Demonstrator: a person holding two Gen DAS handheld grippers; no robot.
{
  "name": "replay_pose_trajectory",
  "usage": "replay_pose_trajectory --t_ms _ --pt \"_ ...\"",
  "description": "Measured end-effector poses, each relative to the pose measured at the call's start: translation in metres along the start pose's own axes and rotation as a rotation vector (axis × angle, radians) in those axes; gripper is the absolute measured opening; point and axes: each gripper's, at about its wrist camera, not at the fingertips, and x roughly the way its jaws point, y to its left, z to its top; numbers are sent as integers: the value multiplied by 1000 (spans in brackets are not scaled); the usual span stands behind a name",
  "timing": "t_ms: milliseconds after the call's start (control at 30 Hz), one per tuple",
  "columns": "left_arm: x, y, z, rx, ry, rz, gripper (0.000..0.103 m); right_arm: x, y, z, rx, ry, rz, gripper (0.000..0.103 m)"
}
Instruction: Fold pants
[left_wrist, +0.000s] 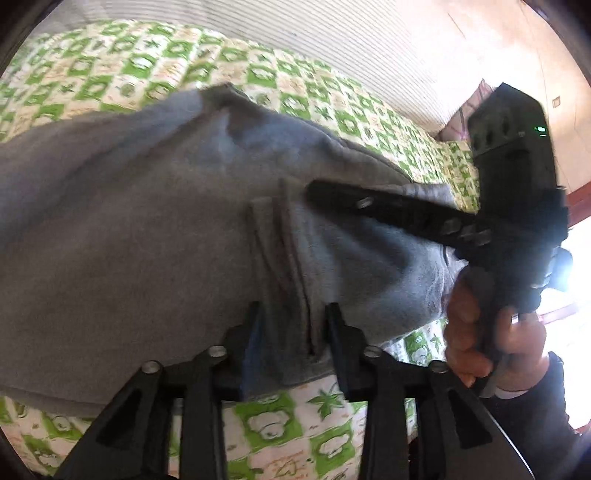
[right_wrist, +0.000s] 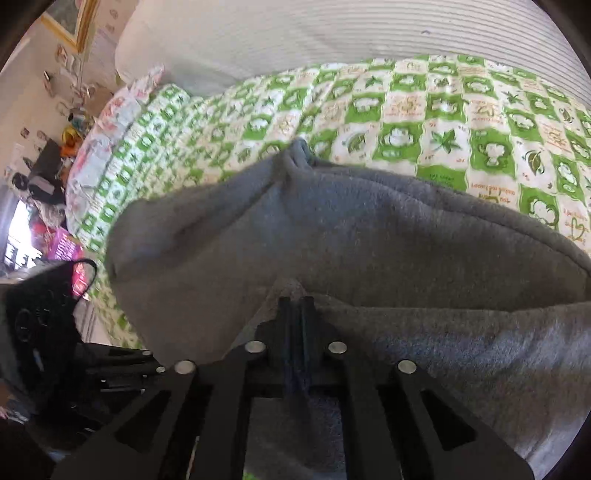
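The left gripper (left_wrist: 295, 314) hangs over the near edge of the grey pants (left_wrist: 155, 229), its 2 black fingers (left_wrist: 338, 332) parted with a ridge of seamed cloth standing in the gap; the pads do not clearly press on it. Beside it, the right gripper (right_wrist: 295, 306) has its 2 fingers drawn almost together, pinching a raised fold of the same grey fleece. From the left wrist view that right gripper (left_wrist: 321, 192) reaches across the garment from the right, carried by a person's hand (left_wrist: 491, 343) in a dark sleeve (left_wrist: 535, 402), a small green light (left_wrist: 540, 129) glowing on its housing. The pants lie bunched and doubled over on a bed, spread across a bedsheet (right_wrist: 424, 122) checked in green and white with cartoon figures, leaves and small lines of print too blurred to read. Beyond the sheet, a ribbed white cover (right_wrist: 332, 33) runs along the far side of the bed. A floral pillow (right_wrist: 110, 122) lies at the far left end, in the right wrist view. Past it stands a cluttered corner with a pink box (right_wrist: 68, 249) whose lettering cannot be made out, and a gilt picture frame (right_wrist: 79, 26) on the wall. No container shows any contents.
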Motion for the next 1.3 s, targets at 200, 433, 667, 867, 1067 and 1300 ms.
replay_pose_trajectory --t_ms 200,433,667,867,1067,1300 --pt "-31 20 -4 -45 -63 43 39 -20 18 18 -15 -61 59 15" --pt "-79 68 -20 -203 -167 104 41 3 61 34 -84 -22 92 16" --pt "-123 117 -48 -384 -265 156 41 36 116 47 -218 24 128 53" --pt "-142 166 -72 -574 -314 154 41 66 155 65 -303 68 151 53" --pt "-150 198 -90 -691 -344 170 54 102 186 85 -357 117 164 53" --pt "-149 216 -93 -747 -351 172 56 142 216 103 -433 174 165 56"
